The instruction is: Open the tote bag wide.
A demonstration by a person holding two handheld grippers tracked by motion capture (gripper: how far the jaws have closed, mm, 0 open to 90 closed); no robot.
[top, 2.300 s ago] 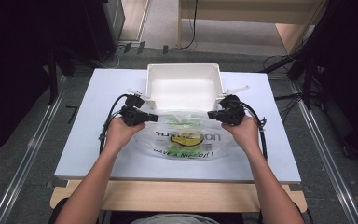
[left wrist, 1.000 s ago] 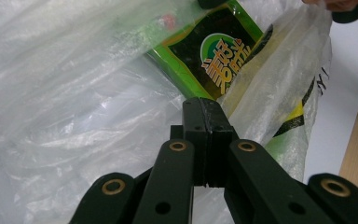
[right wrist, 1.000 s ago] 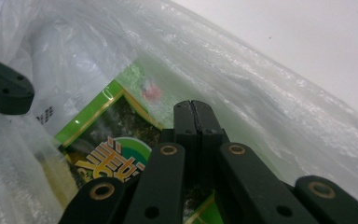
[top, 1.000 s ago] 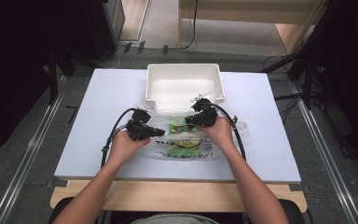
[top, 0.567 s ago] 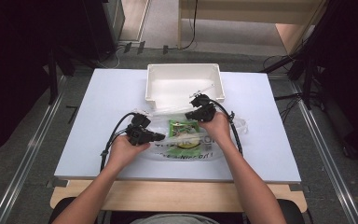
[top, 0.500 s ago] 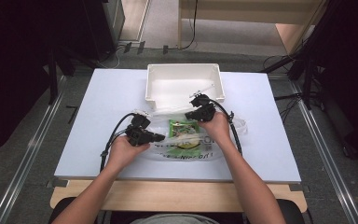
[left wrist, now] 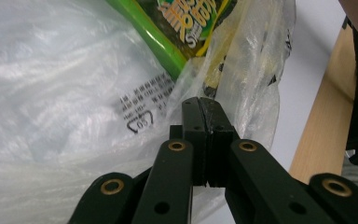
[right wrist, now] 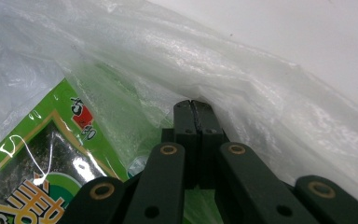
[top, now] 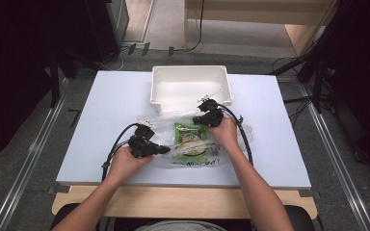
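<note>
bag (top: 192, 144): on surface (top: 106, 106), between left claw (top: 166, 150) and right claw (top: 196, 120) | packet (top: 189, 134): inside bag | bin (top: 191, 86): behind right claw

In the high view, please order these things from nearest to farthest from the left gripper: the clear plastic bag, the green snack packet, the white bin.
1. The clear plastic bag: pinched at its edge by the left gripper, shut on the film.
2. The green snack packet: inside the bag, just right of the gripper.
3. The white bin: farther back on the table, behind the bag.
</note>
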